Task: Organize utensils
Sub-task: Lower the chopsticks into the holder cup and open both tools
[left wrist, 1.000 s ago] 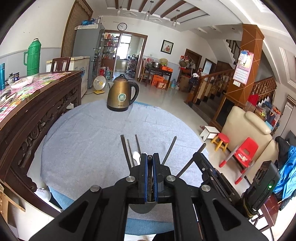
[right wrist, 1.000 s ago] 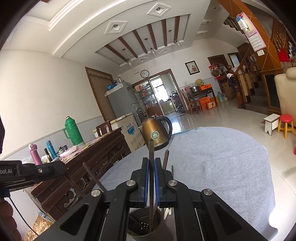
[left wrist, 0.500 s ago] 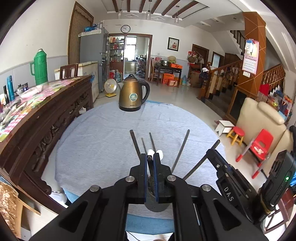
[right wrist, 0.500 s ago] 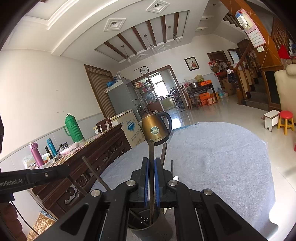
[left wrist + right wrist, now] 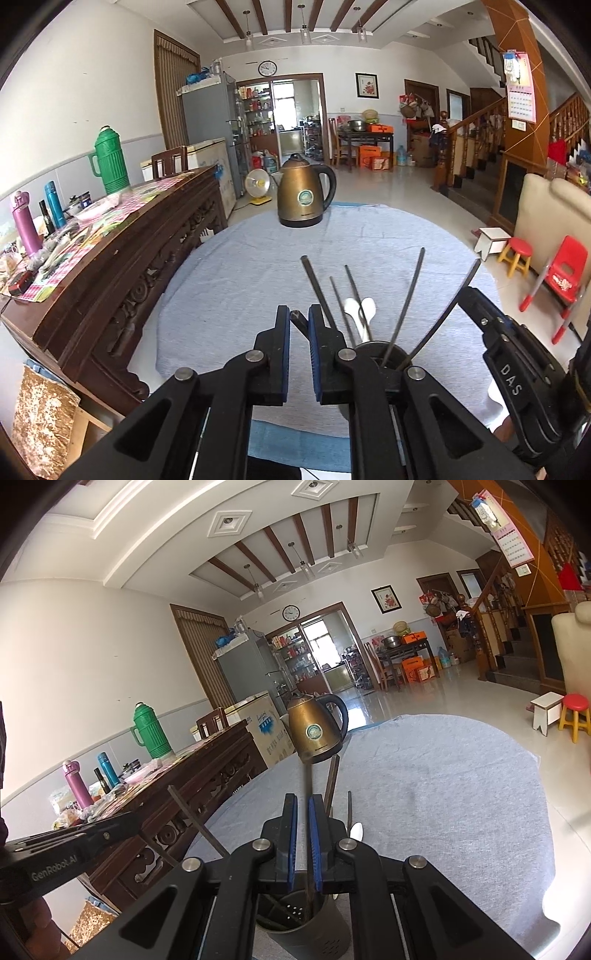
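Observation:
A dark perforated utensil holder (image 5: 310, 923) stands on the grey cloth near the table's front edge. It holds several dark chopsticks (image 5: 406, 295) and two white spoons (image 5: 360, 308). My left gripper (image 5: 298, 314) is just left of the holder's rim (image 5: 373, 349). Its jaws are opening, and the top of a slanted chopstick (image 5: 297, 318) stands loose in the gap. My right gripper (image 5: 303, 801) is above the holder, shut on an upright chopstick (image 5: 307, 779) whose lower end is inside the holder. The right gripper's finger (image 5: 491, 332) shows in the left wrist view.
A brass kettle (image 5: 303, 195) stands at the far side of the round table's grey cloth (image 5: 240, 288). A carved wooden sideboard (image 5: 122, 288) with flasks and clutter runs along the left. Red stools and a chair (image 5: 565, 269) are on the floor to the right.
The left gripper's view has tilted up and slid left, so the holder now sits under its right finger. Its pads have parted a little around the chopstick end. The right gripper has barely moved.

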The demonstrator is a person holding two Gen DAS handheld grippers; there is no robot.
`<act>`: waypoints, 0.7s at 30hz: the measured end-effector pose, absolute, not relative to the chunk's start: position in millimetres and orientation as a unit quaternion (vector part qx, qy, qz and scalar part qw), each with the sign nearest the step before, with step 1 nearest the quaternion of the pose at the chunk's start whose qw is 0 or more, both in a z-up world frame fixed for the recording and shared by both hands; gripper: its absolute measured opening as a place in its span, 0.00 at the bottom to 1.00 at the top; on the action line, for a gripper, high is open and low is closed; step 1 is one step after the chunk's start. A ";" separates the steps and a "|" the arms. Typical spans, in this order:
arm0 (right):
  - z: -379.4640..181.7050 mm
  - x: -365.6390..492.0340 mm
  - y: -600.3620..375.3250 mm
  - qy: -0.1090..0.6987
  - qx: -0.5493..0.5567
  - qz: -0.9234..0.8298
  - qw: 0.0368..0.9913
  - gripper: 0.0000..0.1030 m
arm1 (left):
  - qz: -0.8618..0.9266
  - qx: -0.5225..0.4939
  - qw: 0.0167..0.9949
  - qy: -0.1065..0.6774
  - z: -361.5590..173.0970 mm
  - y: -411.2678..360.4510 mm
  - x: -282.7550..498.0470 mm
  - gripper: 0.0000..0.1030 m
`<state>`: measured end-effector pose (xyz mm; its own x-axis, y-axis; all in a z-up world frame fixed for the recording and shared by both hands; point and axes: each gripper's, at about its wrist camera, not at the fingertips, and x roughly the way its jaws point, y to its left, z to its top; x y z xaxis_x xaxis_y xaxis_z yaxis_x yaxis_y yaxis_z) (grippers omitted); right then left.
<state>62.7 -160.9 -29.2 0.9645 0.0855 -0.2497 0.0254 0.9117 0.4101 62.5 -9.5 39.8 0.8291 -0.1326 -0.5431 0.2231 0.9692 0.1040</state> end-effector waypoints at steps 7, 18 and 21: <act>-30.2 62.0 -162.9 0.136 0.214 0.014 0.967 0.09 | -0.078 0.098 0.952 0.279 36.3 -12.3 62.0 0.12; -30.8 60.7 -176.9 0.147 0.231 0.006 0.962 0.26 | -0.051 0.121 0.956 0.263 36.2 -14.9 58.4 0.44; -30.9 58.1 -180.5 0.145 0.230 -0.002 0.962 0.35 | -0.047 0.123 0.957 0.260 36.9 -13.8 58.2 0.48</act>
<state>58.1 -180.5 -30.9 0.9582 0.0616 -0.2795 0.0712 0.8946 0.4412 58.2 -13.8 36.9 0.8600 -0.0255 -0.5097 0.1534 0.9655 0.2106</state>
